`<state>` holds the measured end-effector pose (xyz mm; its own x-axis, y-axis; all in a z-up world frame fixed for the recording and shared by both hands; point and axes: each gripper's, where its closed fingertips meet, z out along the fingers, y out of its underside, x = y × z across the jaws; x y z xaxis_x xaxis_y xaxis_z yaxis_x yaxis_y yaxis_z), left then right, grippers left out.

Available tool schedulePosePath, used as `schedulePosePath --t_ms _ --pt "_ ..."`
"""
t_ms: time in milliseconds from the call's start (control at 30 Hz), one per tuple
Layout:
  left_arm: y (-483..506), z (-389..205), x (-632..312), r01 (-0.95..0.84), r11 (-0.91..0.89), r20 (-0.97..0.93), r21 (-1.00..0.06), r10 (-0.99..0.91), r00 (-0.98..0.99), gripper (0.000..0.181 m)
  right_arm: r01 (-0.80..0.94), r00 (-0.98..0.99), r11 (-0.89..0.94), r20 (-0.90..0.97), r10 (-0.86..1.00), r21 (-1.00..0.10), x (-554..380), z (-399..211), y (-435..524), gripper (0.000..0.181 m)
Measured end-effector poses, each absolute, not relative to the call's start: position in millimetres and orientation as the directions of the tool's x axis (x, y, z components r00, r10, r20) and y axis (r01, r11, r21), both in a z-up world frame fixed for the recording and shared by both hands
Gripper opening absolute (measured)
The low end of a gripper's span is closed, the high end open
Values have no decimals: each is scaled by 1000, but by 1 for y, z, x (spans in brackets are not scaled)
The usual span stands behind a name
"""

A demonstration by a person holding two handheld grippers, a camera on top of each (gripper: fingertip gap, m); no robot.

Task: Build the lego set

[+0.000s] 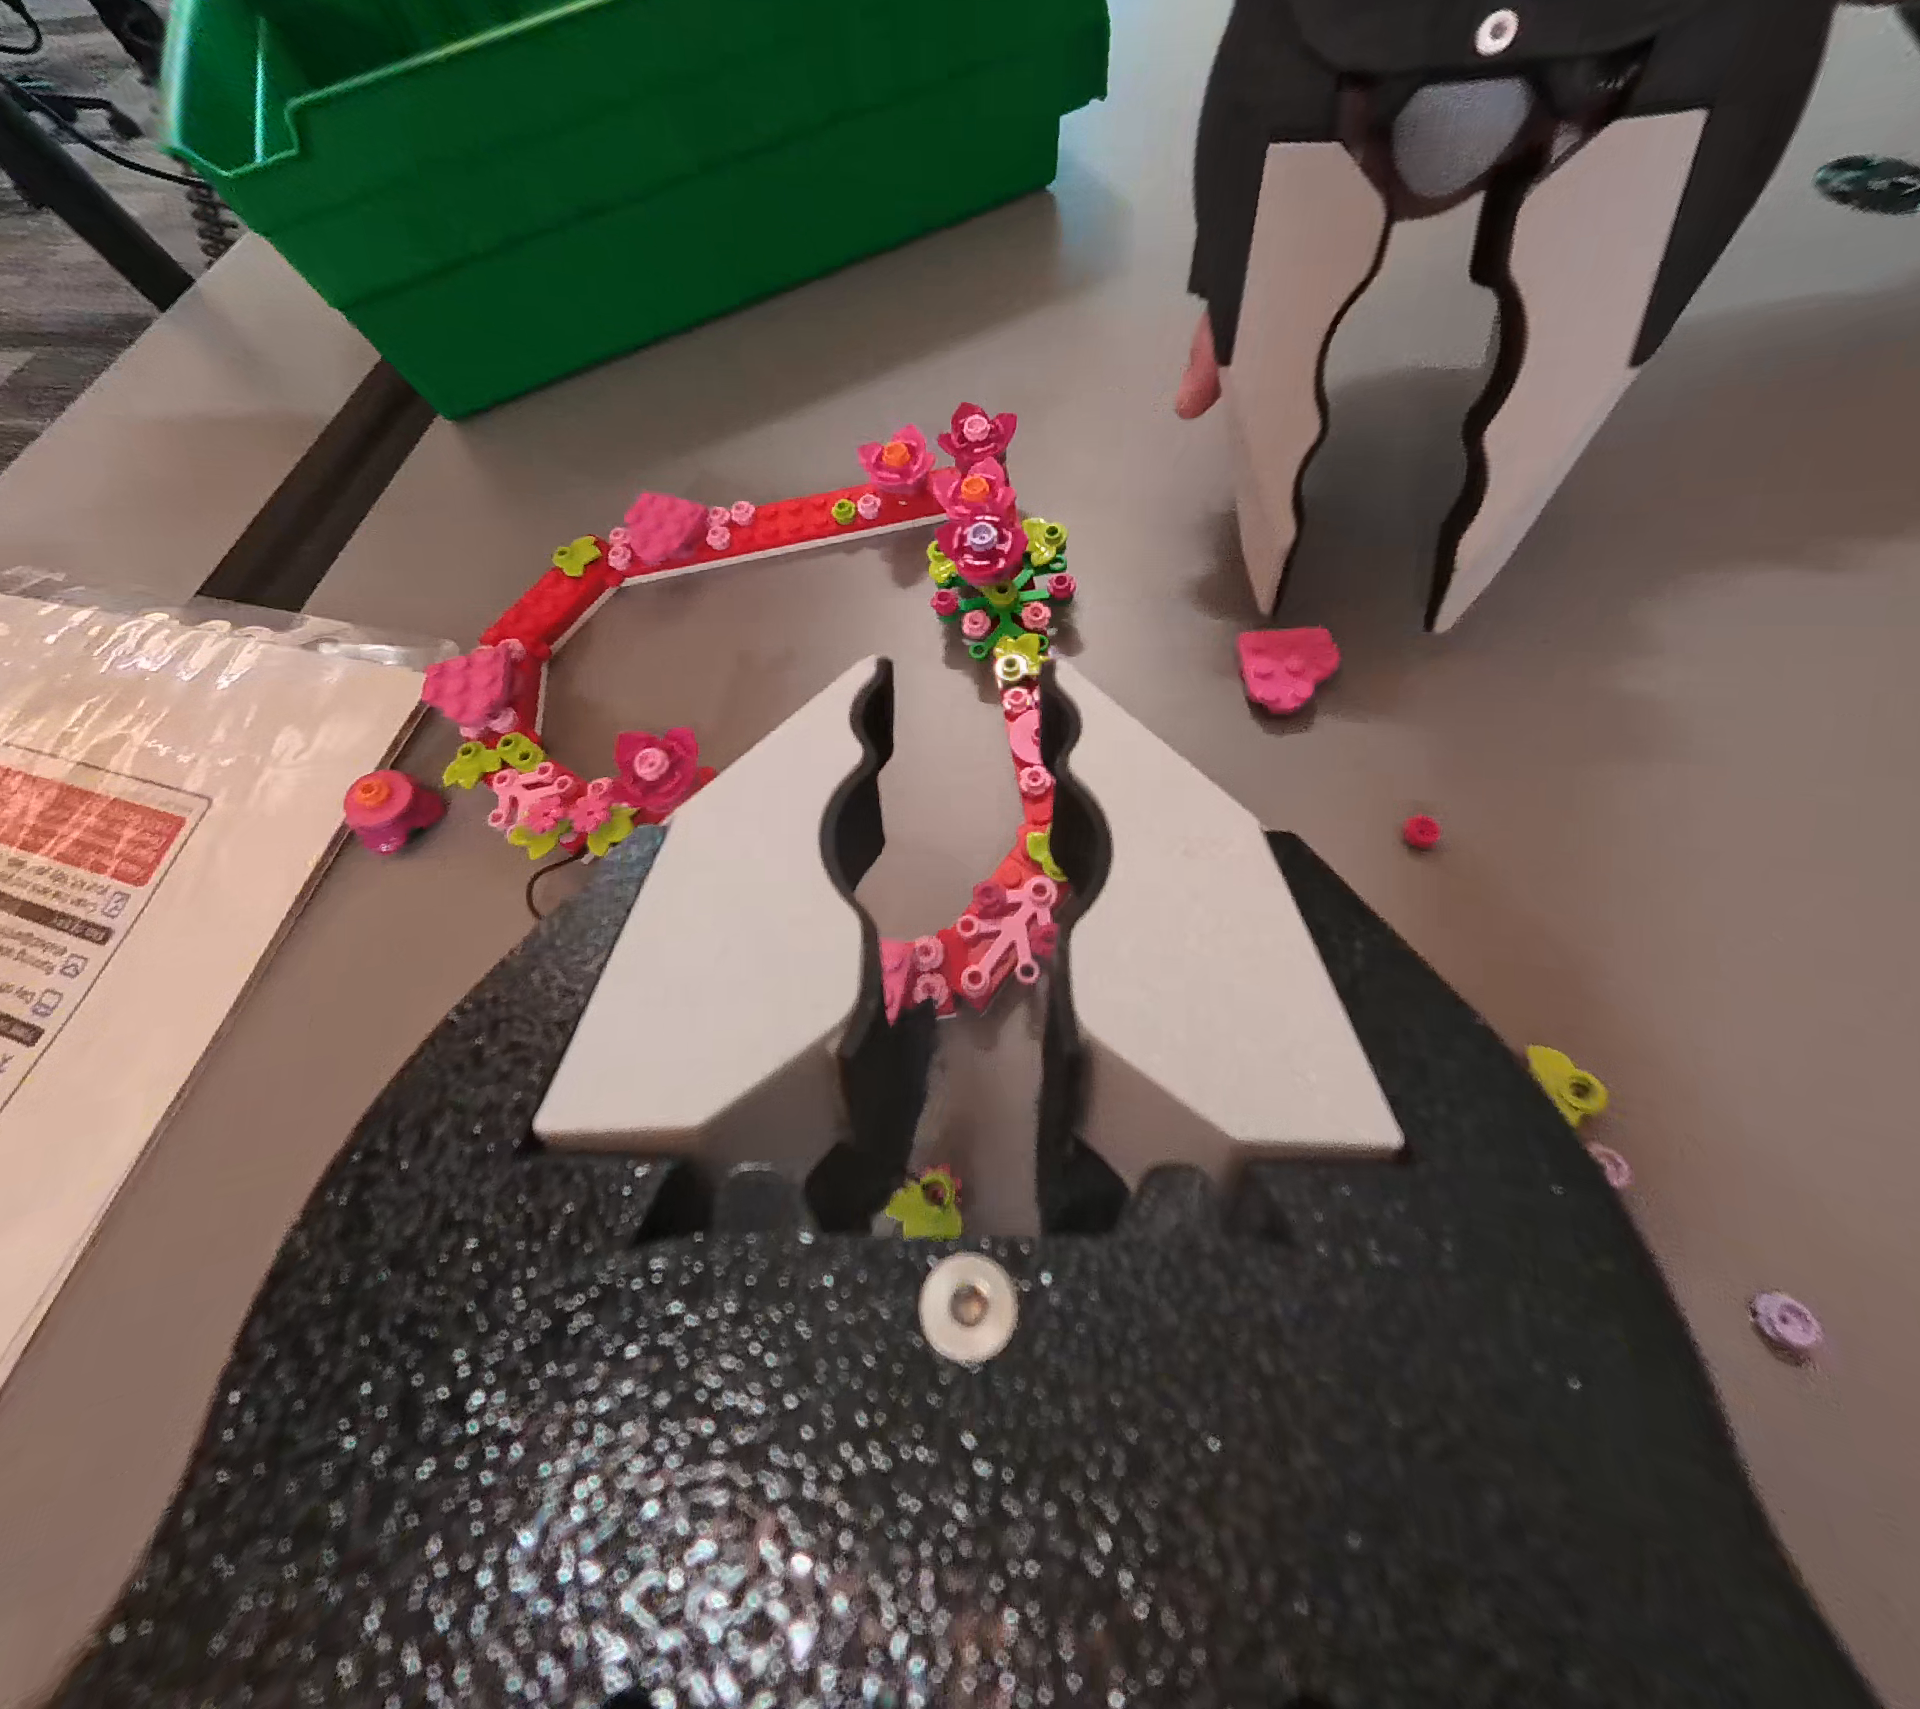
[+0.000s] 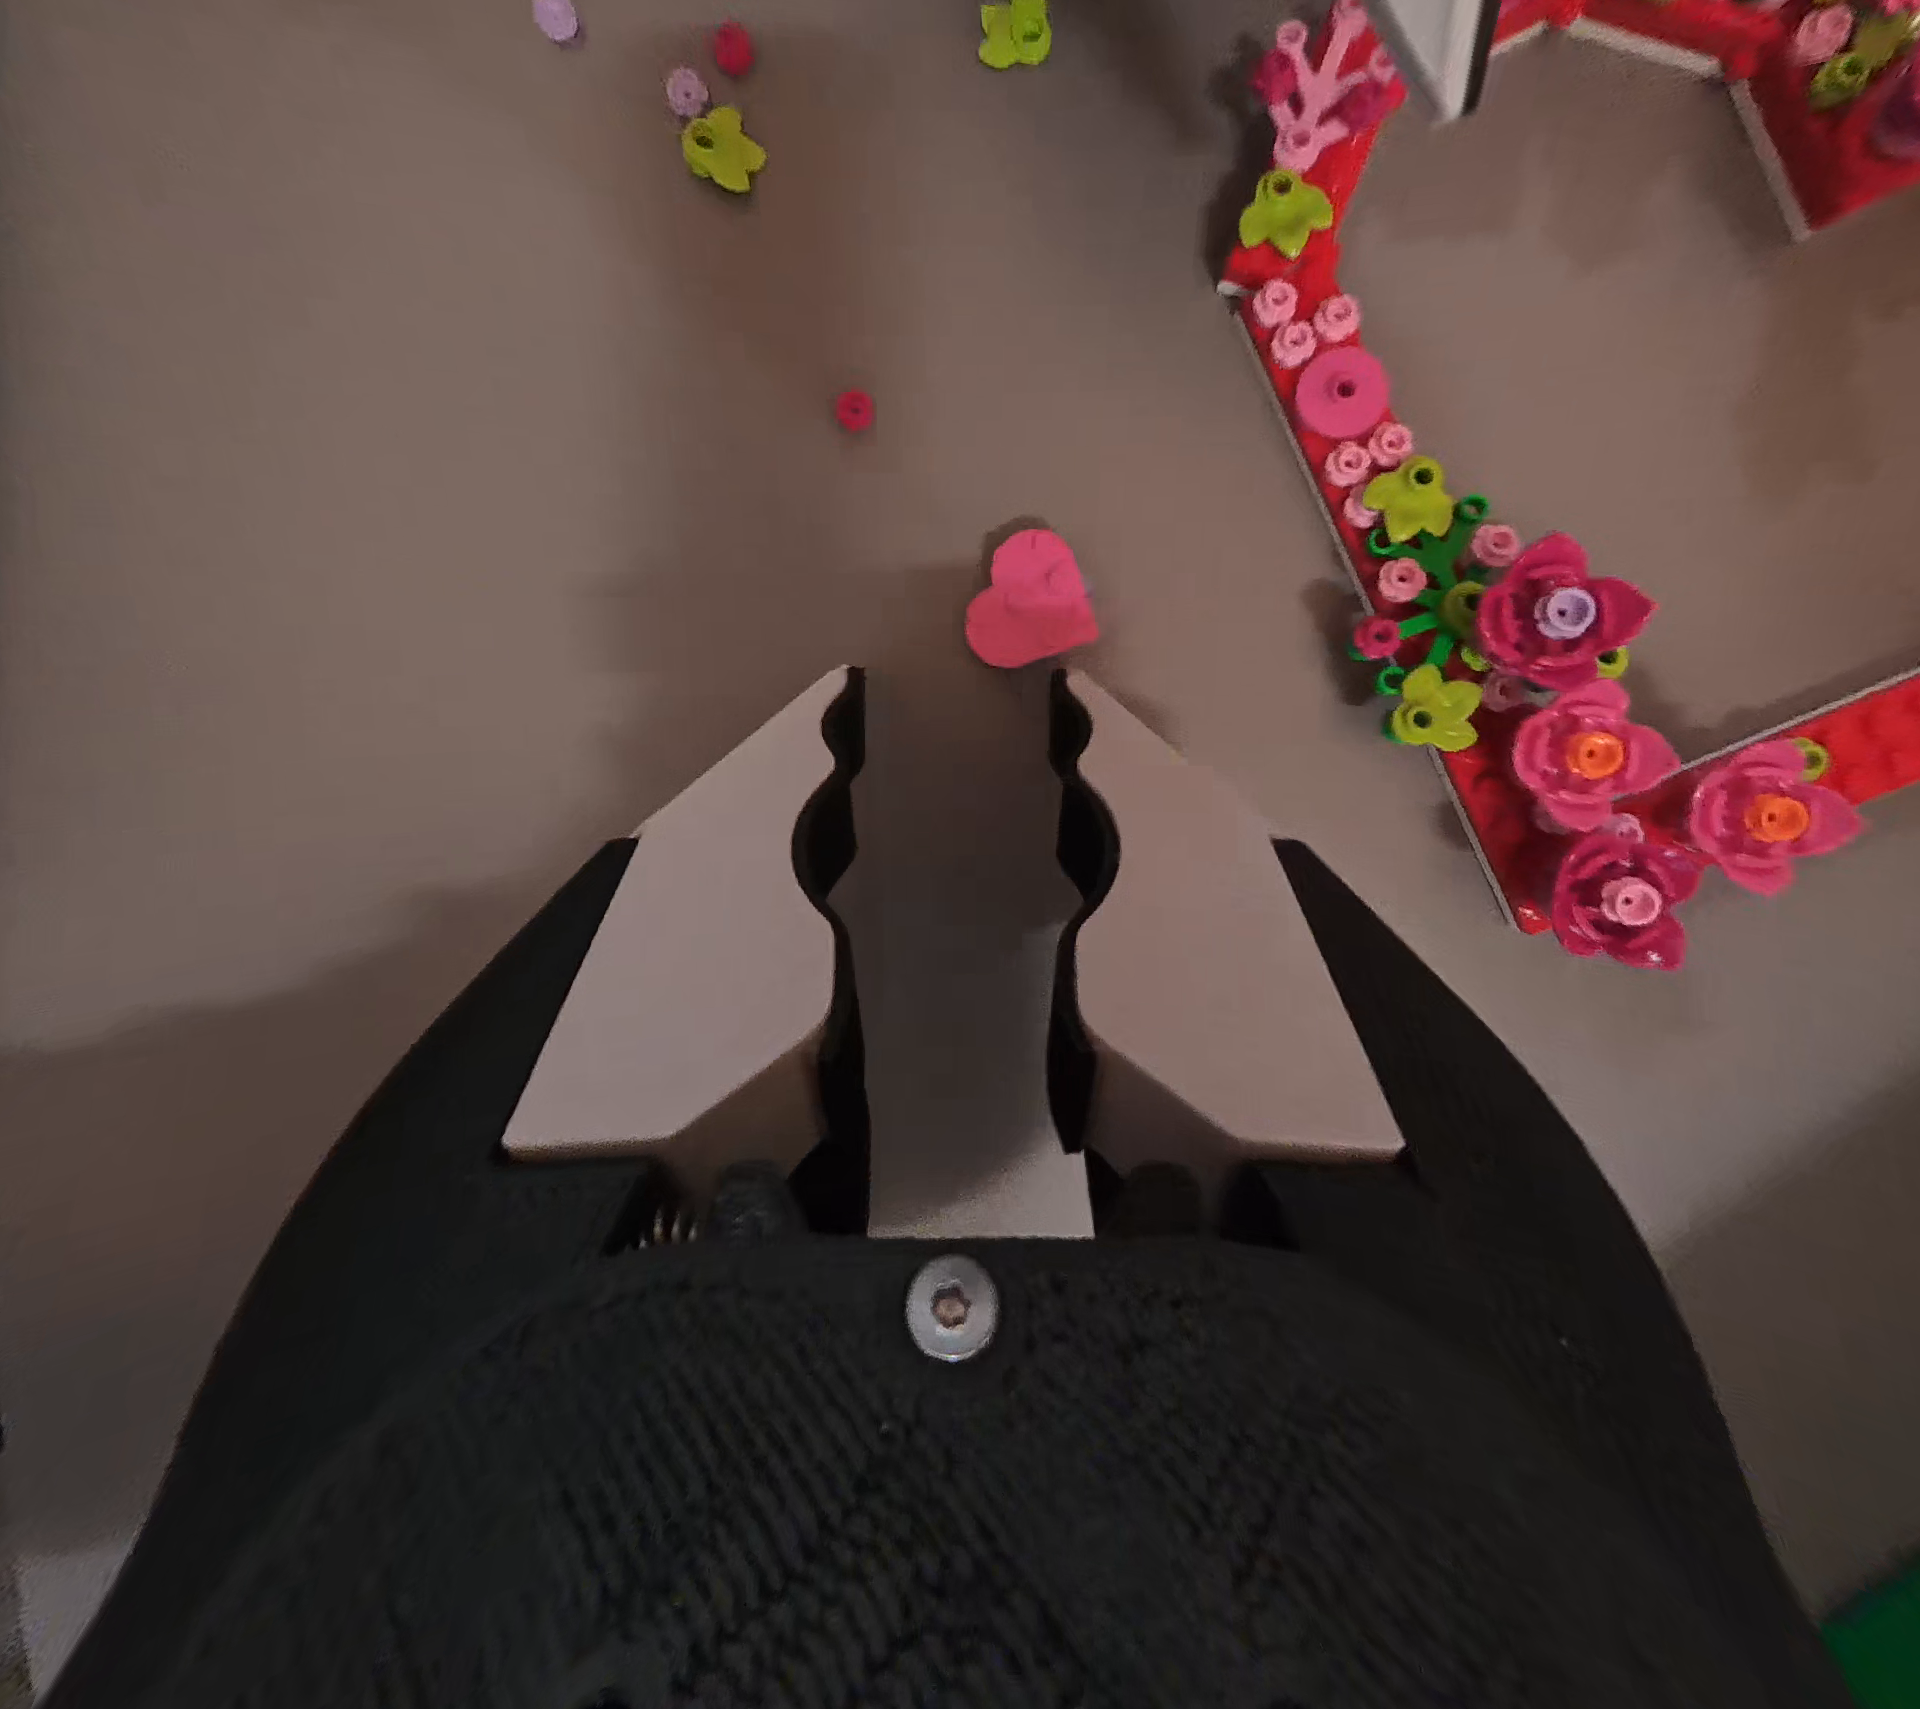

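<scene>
A heart-shaped red Lego frame (image 1: 800, 516) decorated with pink flowers and lime leaves lies flat on the grey table. My left gripper (image 1: 966, 670) is open and low over the frame's right side, whose strip runs between the fingers, close to the right finger. My right gripper (image 2: 956, 674) is open and empty, pointing down at the table to the right of the frame (image 2: 1343, 390). A loose pink heart piece (image 2: 1029, 599) lies just ahead of its right fingertip. In the left wrist view that piece (image 1: 1286, 670) sits under the right gripper (image 1: 1356, 615).
A green bin (image 1: 644, 101) stands behind the frame. A booklet in plastic (image 1: 156, 828) lies at the left by the table edge. A loose pink flower (image 1: 390, 812) sits left of the frame. Small red (image 2: 854, 409), lime (image 2: 722, 147) and lavender (image 2: 555, 14) pieces are scattered right of it.
</scene>
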<state>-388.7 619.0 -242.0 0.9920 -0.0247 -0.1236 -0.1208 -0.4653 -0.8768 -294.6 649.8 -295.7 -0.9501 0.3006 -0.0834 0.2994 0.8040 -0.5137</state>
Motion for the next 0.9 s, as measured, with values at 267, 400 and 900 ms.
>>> schedulePosePath --t_ms 267,400,900 --pt "614 -249 -378 -143 -505 -102 -851 -108 989 28 114 -987 854 42 156 -507 -305 -293 640 36" --pt "614 -257 -371 -167 -533 -103 -830 -148 984 31 86 -994 882 20 108 -462 -306 -300 637 37" --pt "607 -290 -374 -267 -638 -179 -723 -201 963 49 188 -964 849 74 257 -494 -369 -285 625 25"
